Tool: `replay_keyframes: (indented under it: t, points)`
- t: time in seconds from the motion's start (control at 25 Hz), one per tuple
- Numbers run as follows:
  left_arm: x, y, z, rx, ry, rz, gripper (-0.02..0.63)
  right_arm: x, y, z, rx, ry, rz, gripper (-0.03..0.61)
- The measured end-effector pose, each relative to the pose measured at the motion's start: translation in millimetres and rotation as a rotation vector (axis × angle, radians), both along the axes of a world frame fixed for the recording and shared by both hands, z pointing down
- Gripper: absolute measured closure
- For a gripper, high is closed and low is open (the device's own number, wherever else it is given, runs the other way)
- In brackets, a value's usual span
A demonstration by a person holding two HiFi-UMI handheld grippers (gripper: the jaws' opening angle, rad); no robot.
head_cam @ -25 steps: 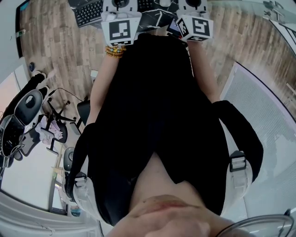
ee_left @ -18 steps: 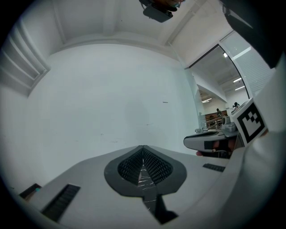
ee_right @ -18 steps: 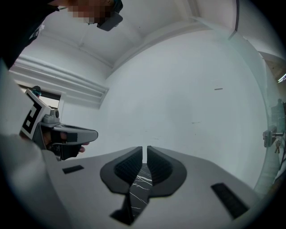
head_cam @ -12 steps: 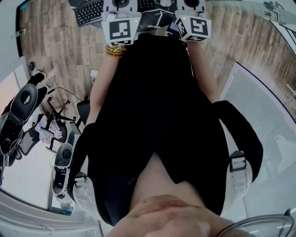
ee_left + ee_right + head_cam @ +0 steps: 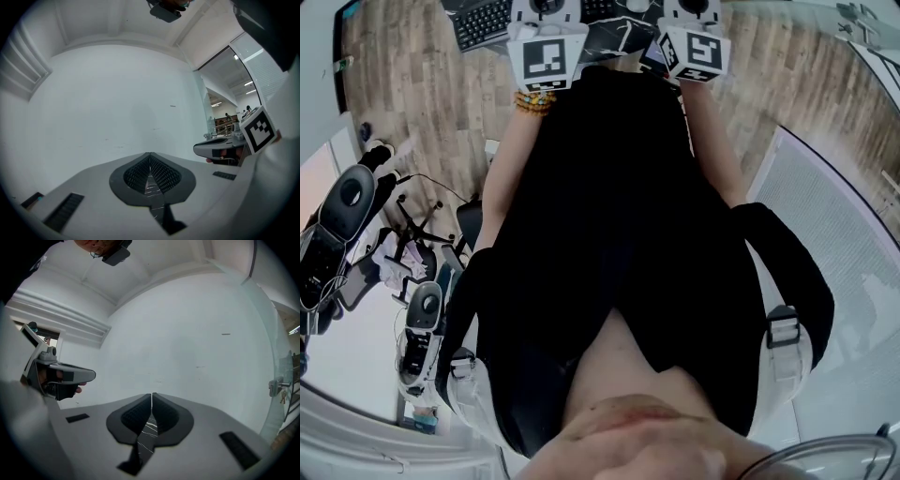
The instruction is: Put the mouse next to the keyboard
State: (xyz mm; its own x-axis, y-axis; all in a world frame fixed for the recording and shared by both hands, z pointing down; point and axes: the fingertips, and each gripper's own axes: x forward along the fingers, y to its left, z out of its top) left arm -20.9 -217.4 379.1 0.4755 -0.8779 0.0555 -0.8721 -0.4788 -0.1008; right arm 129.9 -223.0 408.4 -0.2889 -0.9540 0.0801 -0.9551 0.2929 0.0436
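Observation:
A black keyboard (image 5: 478, 21) lies at the head view's top edge on a wood-grain surface, beside a dark marbled mat (image 5: 614, 37). I cannot make out the mouse for certain. Both grippers are held up at that top edge and show only their marker cubes, the left cube (image 5: 546, 56) and the right cube (image 5: 698, 52). In the left gripper view the left gripper (image 5: 150, 157) points at a bare white wall, jaws together and empty. The right gripper (image 5: 152, 397) also faces white wall, its jaws closed on nothing. Each gripper view catches the other gripper at its side.
The person's black top (image 5: 609, 234) fills the middle of the head view. An office chair base (image 5: 417, 225) and grey-black equipment (image 5: 342, 216) stand at the left. A pale ribbed panel (image 5: 844, 234) runs down the right.
The right gripper's marker cube has shifted slightly at the top edge. The grey-black equipment at the lower left has moved. The left gripper's cube stays put.

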Motion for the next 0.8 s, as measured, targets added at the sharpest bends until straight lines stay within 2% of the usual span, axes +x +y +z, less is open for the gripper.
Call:
replay_keyframes:
  t: [0.8]
  points:
    - [3.5, 5.1, 6.2, -0.023, 0.0, 0.01, 0.6, 14.8, 3.2, 17.2, -0.064, -0.029, 0.023, 0.545]
